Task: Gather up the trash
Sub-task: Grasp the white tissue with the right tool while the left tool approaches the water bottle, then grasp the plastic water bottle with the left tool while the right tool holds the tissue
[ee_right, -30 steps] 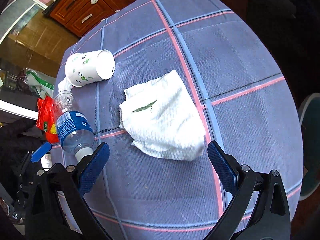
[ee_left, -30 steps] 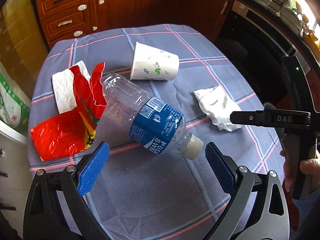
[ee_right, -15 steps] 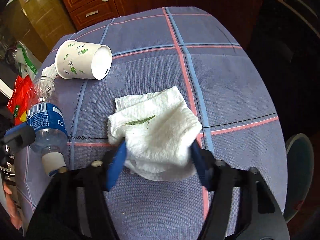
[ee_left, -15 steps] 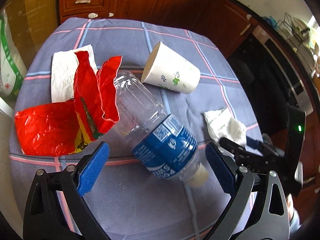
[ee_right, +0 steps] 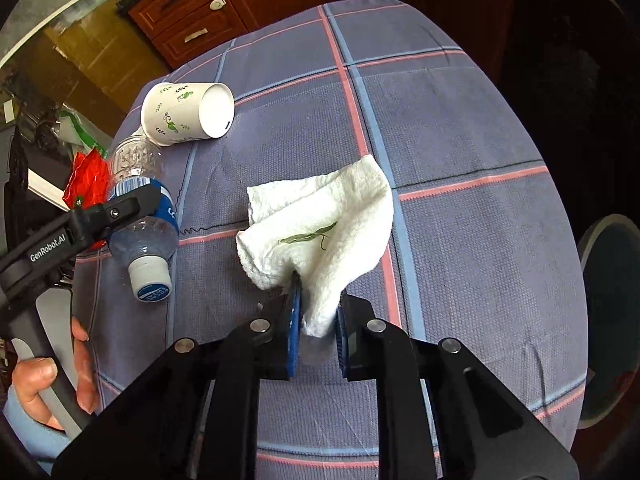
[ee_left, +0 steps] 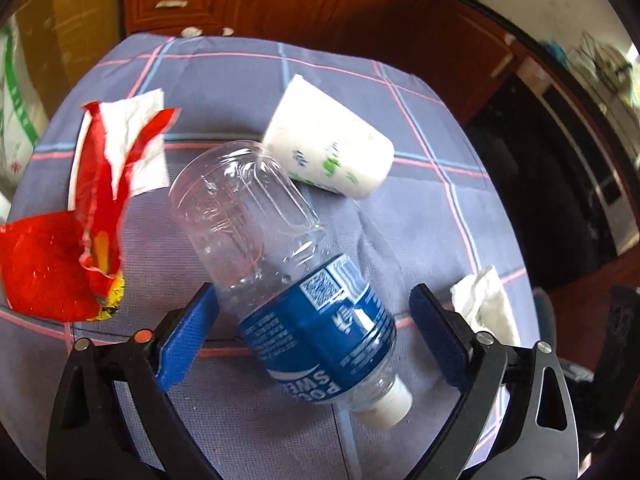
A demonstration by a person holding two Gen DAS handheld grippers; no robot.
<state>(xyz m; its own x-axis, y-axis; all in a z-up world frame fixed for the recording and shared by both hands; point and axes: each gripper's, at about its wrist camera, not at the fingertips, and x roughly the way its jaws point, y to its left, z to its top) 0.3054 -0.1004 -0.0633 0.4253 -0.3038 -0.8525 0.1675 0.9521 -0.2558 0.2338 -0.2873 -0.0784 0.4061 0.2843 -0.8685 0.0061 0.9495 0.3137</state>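
A clear plastic bottle [ee_left: 280,264] with a blue label and white cap lies on the checked tablecloth [ee_left: 240,420]. My left gripper [ee_left: 312,296] straddles its labelled part. The jaws are closing, and the blue pads stand just off the bottle. My right gripper [ee_right: 318,300] is closing and pinches the near corner of a crumpled white napkin [ee_right: 328,216] with a green leaf on it. That napkin [ee_left: 484,304] also shows in the left wrist view. A paper cup [ee_left: 332,160] lies on its side against the bottle's base. A torn red wrapper [ee_left: 48,264] lies on the left.
A flat white paper [ee_left: 136,148] lies under the red wrapper. Brown wooden cabinets [ee_left: 280,0] stand behind the table, and a dark oven [ee_left: 540,180] stands to its right. A person's hand [ee_right: 40,376] holds the left gripper's handle. A round grey object [ee_right: 608,320] sits on the floor past the table's right edge.
My right gripper went from wide open to shut on the napkin and bunched it up. My left gripper moved in over the bottle, which now lies between its jaws.
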